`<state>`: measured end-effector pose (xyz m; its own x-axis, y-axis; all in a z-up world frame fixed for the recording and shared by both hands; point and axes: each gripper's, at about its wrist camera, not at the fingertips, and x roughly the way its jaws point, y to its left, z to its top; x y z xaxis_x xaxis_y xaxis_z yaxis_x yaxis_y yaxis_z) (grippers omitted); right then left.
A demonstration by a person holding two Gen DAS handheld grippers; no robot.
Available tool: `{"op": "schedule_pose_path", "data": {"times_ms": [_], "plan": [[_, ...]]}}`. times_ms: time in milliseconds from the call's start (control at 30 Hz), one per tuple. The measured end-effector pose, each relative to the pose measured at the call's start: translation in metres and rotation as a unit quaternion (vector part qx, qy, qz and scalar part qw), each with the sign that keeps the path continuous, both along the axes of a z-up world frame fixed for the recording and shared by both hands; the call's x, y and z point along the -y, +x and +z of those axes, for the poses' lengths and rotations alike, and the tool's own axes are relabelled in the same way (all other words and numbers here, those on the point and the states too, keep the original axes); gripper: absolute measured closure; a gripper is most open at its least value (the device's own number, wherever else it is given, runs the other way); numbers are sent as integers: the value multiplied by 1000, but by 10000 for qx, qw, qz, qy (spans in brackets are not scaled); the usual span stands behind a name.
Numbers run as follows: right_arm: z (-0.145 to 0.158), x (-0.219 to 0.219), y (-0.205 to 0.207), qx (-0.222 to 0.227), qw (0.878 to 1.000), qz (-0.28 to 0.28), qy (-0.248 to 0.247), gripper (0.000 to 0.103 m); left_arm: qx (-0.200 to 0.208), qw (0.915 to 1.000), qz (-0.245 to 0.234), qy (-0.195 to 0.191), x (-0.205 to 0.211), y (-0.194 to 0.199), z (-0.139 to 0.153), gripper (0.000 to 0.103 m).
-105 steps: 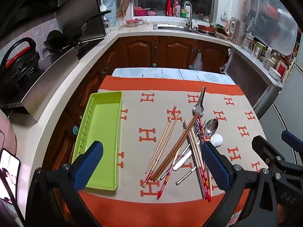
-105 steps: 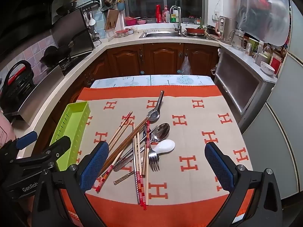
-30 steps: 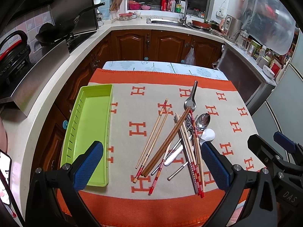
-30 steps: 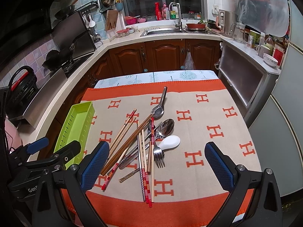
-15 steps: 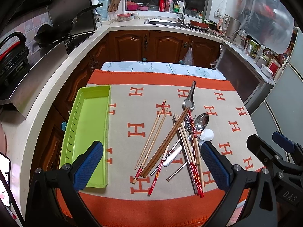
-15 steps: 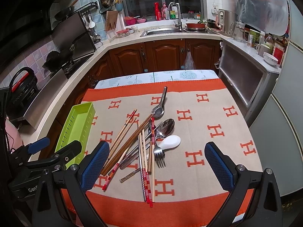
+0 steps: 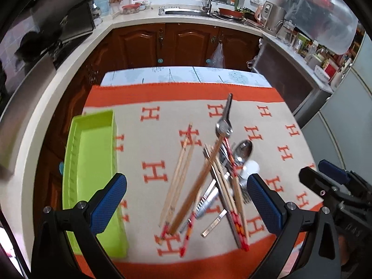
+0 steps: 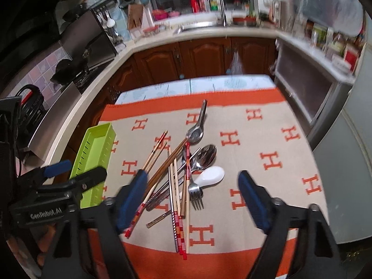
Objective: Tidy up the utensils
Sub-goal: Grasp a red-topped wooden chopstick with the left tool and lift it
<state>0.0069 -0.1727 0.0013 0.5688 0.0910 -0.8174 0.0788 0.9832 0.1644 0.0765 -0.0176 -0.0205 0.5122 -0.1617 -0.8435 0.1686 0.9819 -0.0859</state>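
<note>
Now, pile: mixed heap of wooden chopsticks, metal spoons and a fork [image 8: 183, 176] lies on the orange and cream cloth [image 8: 267, 139] over the worktop.
Tray: long lime green plastic tray [image 7: 89, 162] sits left of the pile, apart from it.
White spoon: white plastic spoon [image 8: 210, 175] touches the pile's right edge.
Left claw: left claw [image 7: 186, 205] spread apart above the pile, holding nothing.
Right claw: right claw [image 8: 193, 197] spread apart above the pile, holding nothing.

Utensil pile [image 7: 223, 181] mid-desk, all crossed + overlapping. Lime-green plastic tray [image 7: 90, 162], long, narrow, nothing in it, lies well apart at pile's left. Long brown chopsticks [image 8: 167, 162] diagonal over pile. Steel ladle-type spoon [image 8: 196, 132] at far end, handle pointing away. White ceramic spoon [image 8: 210, 175] + fork [image 8: 195, 191] on right side. Red-striped chopsticks [image 8: 177, 227] reach nearest edge.
</note>
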Motion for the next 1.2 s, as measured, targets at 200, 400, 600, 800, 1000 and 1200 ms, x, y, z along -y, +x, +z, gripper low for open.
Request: {"op": "schedule_pose_path", "data": {"times_ms": [200,400,600,800,1000,1200], "plan": [[-23,15,39,-427,9990,-5,148,38,-559,9975,-190,388,4,48,-35,1],[-64,26,74,-987,9931,98,632,50,-1217,9911,-473,253,4,79,-81,18],[-103,25,89,-1324,9869,142,908,55,-1845,9811,-581,51,-2,100,-121,65],[-113,11,96,-1415,9847,267,986,55,-2106,9750,-685,197,4,108,-147,80],[-115,-1,97,-1506,9828,419,985,55,-2098,9741,-722,444,12,113,-157,83],[-120,-13,102,-1583,9815,511,950,55,-2087,9731,-694,689,23,123,-157,82]]}}
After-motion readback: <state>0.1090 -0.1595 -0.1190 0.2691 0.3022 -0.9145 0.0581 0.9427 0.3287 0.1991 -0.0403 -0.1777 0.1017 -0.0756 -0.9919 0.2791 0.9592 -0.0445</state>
